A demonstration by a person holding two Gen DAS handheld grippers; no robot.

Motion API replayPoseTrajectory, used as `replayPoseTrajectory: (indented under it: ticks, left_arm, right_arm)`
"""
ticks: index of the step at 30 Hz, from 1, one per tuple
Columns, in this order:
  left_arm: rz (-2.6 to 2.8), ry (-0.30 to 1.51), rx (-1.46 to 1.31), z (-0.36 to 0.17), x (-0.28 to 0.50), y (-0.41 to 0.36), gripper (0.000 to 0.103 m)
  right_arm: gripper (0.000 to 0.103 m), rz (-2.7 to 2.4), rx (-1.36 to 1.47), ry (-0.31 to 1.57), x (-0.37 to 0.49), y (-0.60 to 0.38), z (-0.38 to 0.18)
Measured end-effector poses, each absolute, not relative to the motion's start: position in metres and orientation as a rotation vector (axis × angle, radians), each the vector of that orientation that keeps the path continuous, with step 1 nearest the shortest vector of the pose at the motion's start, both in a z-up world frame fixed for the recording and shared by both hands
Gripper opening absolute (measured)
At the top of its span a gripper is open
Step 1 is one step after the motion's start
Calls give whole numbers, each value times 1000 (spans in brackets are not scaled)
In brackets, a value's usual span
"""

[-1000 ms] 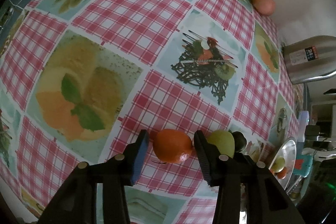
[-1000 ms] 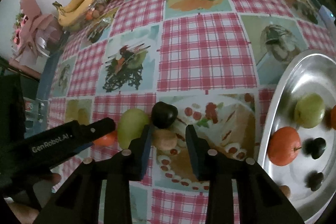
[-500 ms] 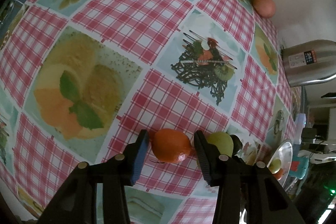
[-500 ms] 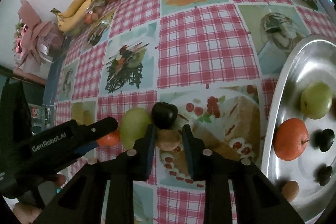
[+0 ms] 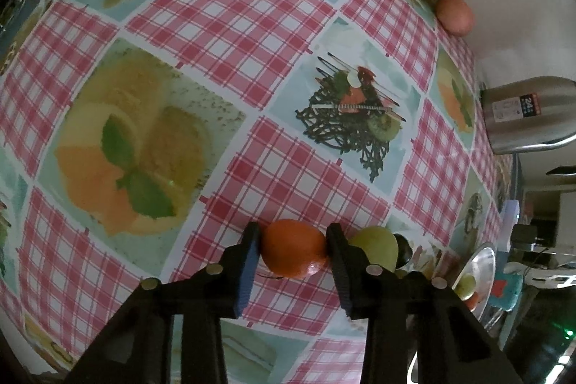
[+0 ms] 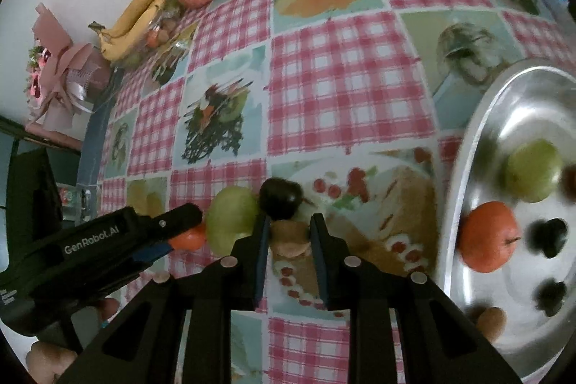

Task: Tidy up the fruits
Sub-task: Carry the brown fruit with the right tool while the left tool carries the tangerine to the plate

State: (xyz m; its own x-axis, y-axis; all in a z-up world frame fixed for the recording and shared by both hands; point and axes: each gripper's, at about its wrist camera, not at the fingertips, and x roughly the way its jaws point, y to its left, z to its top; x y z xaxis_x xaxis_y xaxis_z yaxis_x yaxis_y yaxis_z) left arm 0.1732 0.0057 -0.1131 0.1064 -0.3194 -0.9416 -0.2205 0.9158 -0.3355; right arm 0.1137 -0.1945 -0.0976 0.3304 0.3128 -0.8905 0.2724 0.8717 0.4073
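Two claws are each clamped on a fruit, both close to the green fruit that sits in the loose cluster on the checked tabletop [image 5: 230, 9].

From the left wrist, the left claw [image 5: 292, 249] pinches an orange [image 5: 293, 247], its pads pressing either side, the orange directly left of the green fruit [image 5: 376, 245]. A dark plum [image 5: 405, 246] peeks out just right of the green fruit, and the steel tray [image 5: 480, 261] lies beyond it, near the frame edge.

From the right wrist, the right claw [image 6: 288, 238] is pressed together on a small brown fruit [image 6: 289, 236] (possibly a kiwi; it is too blurred to tell), just right of the green fruit [image 6: 230, 216] and touching the plum [image 6: 280, 202]. The steel tray [image 6: 464, 204] lies well to the right of the green fruit, already carrying several fruits.

The risk: both claws flank one tight cluster, so lifting either fruit could nudge the green fruit or plum and set them rolling. The round orange might also slip from its pads.
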Motion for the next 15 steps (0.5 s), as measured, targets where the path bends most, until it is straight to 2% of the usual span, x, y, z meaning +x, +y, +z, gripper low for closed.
replayPoseTrajectory:
  ticks: [4, 15]
  left_arm:
    - [-73, 1475, -461, -112, 171, 8, 39]
    - [-63, 1478, -500, -113, 170, 14, 39]
  right_arm:
    - [21, 1, 560, 1229, 111, -205, -91]
    - [21, -29, 567, 1241, 108, -214, -94]
